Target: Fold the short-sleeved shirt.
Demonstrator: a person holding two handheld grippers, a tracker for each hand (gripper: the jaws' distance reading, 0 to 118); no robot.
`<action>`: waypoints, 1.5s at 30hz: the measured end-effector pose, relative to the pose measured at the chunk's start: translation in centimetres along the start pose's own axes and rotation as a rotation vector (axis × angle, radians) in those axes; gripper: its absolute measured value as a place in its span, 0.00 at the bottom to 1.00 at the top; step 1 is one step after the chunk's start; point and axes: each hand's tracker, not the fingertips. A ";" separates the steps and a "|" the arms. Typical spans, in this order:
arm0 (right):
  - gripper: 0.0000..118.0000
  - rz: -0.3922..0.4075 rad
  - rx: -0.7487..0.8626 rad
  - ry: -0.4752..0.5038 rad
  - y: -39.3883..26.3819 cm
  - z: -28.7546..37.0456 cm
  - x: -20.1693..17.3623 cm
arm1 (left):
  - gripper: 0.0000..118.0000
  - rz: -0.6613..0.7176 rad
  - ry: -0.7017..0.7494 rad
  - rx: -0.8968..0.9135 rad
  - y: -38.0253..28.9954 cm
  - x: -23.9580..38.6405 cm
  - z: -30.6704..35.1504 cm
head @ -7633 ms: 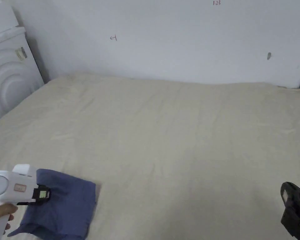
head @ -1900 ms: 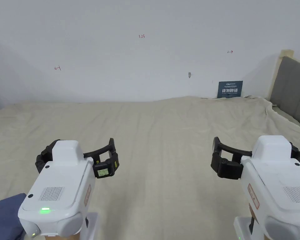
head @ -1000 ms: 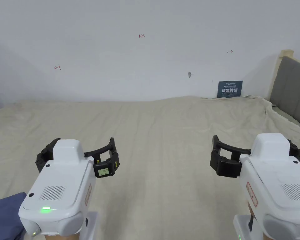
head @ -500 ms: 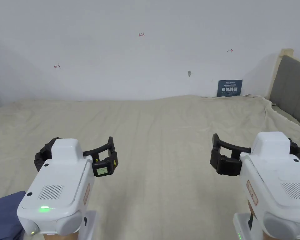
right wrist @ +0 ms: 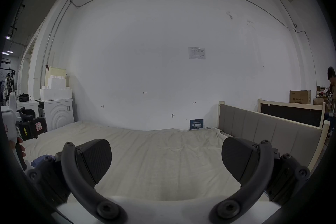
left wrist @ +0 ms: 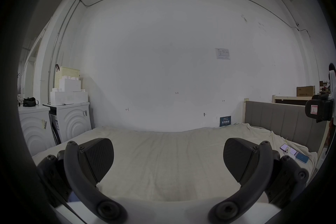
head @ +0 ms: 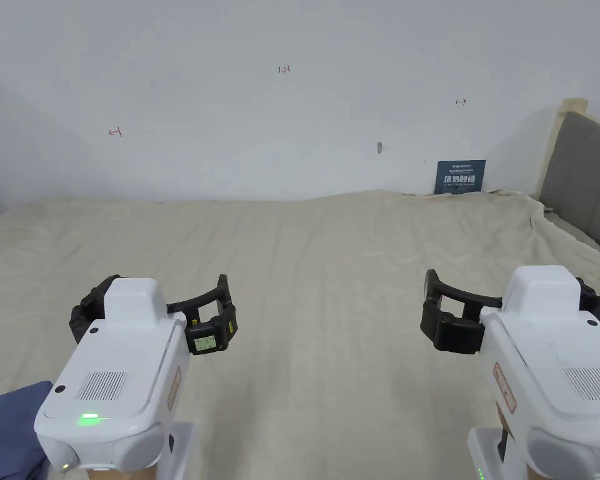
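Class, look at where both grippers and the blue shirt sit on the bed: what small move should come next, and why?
Probably swing the left gripper down toward the blue shirt. Both it and the right gripper are open, empty and level over bare bed sheet, while the shirt lies at the near left edge, beside the left gripper.

The left gripper (head: 152,299) and the right gripper (head: 511,300) hung side by side over the bed (head: 330,262), well apart. The folded shirt (head: 8,431) lay on the bed behind and left of the left gripper's fingers (left wrist: 99,157). The headboard (head: 583,175) stood right of the right gripper's fingers (right wrist: 236,158).
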 end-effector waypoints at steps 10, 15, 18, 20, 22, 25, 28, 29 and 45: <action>1.00 0.001 0.003 -0.003 -0.1 0.0 0.1 | 1.00 -0.001 0.001 -0.001 0.0 -0.1 0.1; 1.00 0.001 -0.003 -0.001 -0.2 -0.1 0.2 | 1.00 0.005 0.000 0.000 0.1 -0.1 0.3; 1.00 0.000 -0.005 -0.010 -0.2 -0.1 0.1 | 1.00 0.003 0.000 0.002 0.2 -0.2 0.3; 1.00 0.004 -0.008 -0.016 -0.3 -0.1 0.1 | 1.00 0.004 0.002 0.003 0.2 -0.2 0.3; 1.00 0.005 -0.013 -0.016 -0.1 0.0 -0.1 | 1.00 0.011 0.002 0.003 0.3 -0.3 0.4; 1.00 -0.002 -0.025 -0.019 0.1 0.0 -0.3 | 1.00 0.017 0.006 0.000 0.3 -0.4 0.3; 1.00 -0.038 -0.072 -0.030 0.7 -0.1 -0.6 | 1.00 0.019 0.007 -0.001 0.3 -0.5 0.3; 1.00 -0.056 -0.097 -0.029 1.0 -0.1 -0.6 | 1.00 0.019 0.008 -0.001 0.3 -0.6 0.3; 0.99 -0.332 -0.509 -0.132 4.7 -1.8 0.7 | 1.00 0.055 0.005 0.003 0.5 -1.2 0.0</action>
